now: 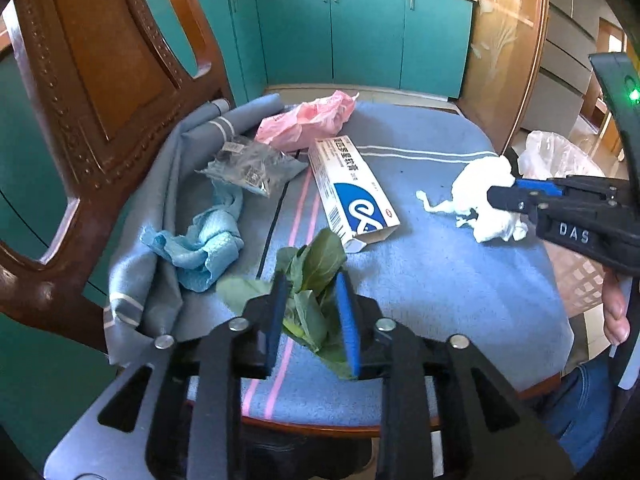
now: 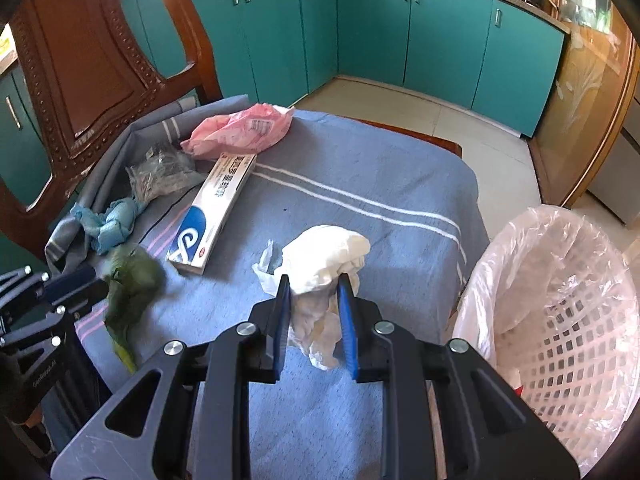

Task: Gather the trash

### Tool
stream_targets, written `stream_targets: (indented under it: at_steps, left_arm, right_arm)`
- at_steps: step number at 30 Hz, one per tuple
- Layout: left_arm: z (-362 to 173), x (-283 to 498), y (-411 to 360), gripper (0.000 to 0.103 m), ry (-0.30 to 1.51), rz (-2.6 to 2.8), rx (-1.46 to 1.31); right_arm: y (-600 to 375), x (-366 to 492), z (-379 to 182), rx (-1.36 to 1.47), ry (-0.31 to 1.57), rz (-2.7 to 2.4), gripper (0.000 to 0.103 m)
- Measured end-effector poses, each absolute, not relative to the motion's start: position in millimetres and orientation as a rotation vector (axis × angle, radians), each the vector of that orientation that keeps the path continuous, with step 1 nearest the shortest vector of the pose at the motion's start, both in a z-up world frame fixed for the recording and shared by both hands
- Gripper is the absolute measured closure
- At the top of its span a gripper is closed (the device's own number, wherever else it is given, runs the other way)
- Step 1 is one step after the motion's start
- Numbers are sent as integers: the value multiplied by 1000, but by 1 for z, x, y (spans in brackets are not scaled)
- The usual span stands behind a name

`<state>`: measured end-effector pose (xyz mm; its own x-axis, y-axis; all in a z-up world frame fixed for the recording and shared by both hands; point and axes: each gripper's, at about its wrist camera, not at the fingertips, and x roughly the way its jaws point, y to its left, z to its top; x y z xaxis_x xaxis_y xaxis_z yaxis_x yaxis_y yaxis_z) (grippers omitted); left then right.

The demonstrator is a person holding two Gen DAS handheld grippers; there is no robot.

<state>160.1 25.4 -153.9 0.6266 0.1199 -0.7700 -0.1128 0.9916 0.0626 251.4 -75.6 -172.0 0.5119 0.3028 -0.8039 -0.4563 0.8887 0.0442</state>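
Note:
My left gripper is shut on a bunch of green leaves over the blue cloth on the chair seat; the leaves also show in the right wrist view. My right gripper is shut on a crumpled white tissue, which also shows in the left wrist view. On the cloth lie a white and blue carton, a pink plastic bag, a clear wrapper and a light blue rag. A white basket with a plastic liner stands to the right.
The wooden chair back rises on the left behind the trash. Teal kitchen cabinets line the far wall. A wooden door stands at the right. The floor is tiled.

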Motion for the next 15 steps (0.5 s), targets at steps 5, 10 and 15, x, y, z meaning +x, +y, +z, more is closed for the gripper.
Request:
stream_targets:
  at_steps: [5,10,15]
  left_arm:
    - [-156,160,25,67,889,142,13]
    - [-154,159,22,65,887,146,25]
    - [-152,158,18,64,876,158,56]
  right_arm:
    - [-74,250,-170,-172,908,464,61]
    - [-77,252,-165,-137,878,449,39]
    - [-76,258,-167,-132,871,422,38]
